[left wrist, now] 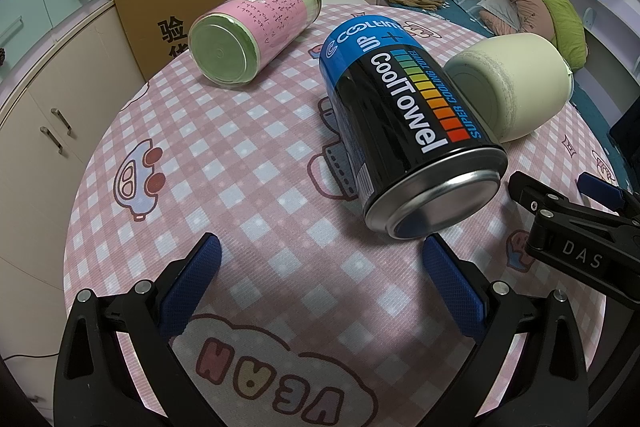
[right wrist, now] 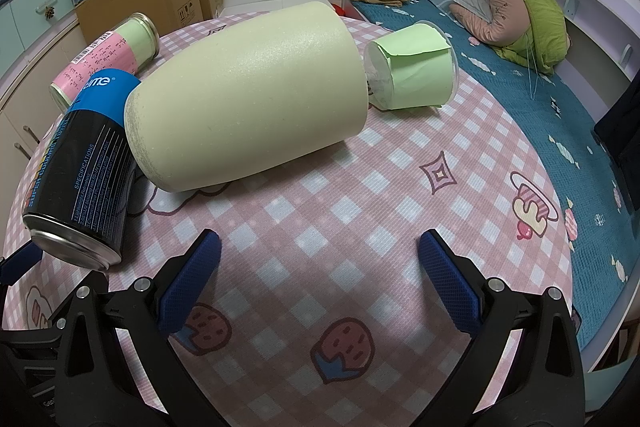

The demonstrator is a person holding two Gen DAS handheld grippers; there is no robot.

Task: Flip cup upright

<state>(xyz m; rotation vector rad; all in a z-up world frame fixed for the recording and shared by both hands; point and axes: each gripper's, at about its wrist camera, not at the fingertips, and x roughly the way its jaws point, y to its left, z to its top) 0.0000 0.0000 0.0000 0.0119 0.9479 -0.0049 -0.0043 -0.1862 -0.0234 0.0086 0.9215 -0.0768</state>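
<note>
Several containers lie on their sides on a round table with a pink checked cloth (left wrist: 248,155). A black and blue CoolTowel can (left wrist: 404,123) lies just ahead of my open, empty left gripper (left wrist: 320,275), its base toward me. A pale cream cup (right wrist: 248,99) lies behind it, ahead of my open, empty right gripper (right wrist: 320,267); it also shows in the left wrist view (left wrist: 516,83). A pink and green glass jar (left wrist: 256,27) lies far left. A clear plastic cup with green paper (right wrist: 412,67) lies behind the cream cup. My right gripper (left wrist: 576,207) shows at the right edge.
A cardboard box (left wrist: 176,7) and cabinets (left wrist: 48,107) stand left of the table. A bed with a teal cover (right wrist: 520,99) and a green and pink quilt (right wrist: 520,7) runs along the right. The table edge curves close on both sides.
</note>
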